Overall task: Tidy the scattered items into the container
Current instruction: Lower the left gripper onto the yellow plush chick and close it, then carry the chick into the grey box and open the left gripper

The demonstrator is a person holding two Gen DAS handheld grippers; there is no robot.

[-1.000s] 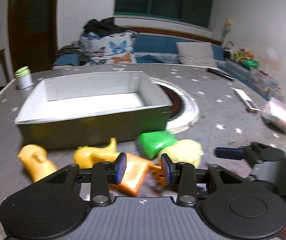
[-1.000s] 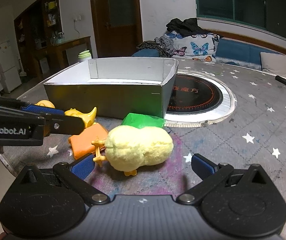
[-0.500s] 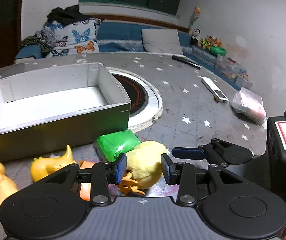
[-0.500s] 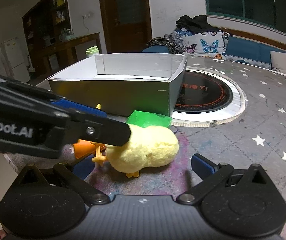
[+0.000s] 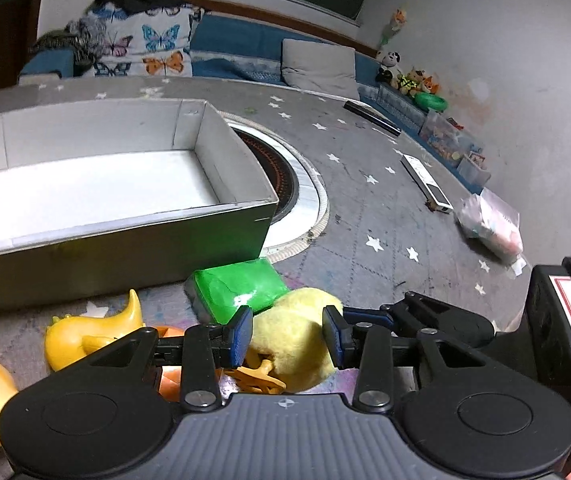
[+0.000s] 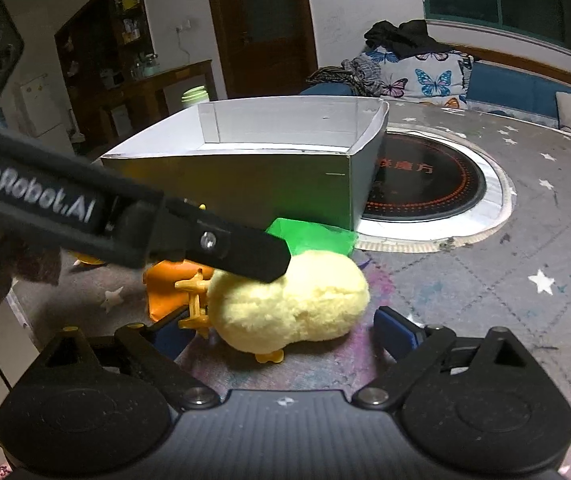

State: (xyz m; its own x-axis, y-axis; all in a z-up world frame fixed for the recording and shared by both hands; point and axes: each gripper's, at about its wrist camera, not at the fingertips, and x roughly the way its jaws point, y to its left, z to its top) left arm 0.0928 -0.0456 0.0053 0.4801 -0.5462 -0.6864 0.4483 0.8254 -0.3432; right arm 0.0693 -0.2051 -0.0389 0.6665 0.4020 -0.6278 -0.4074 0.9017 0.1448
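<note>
left gripper [image 5: 287, 332]: jaws apart, straddling the yellow plush chick [image 5: 293, 340], not yet pinching.
right gripper [image 6: 281, 330]: spread wide around the same chick.
chick: lying on the table, just before the box [image 5: 125, 236].
box: holds nothing visible.
risk: both tools crowd one toy; fingers may collide, or fluff slips out.

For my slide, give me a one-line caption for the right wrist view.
Both open grippers, right gripper and left gripper, close in on the plush chick before the box.
</note>
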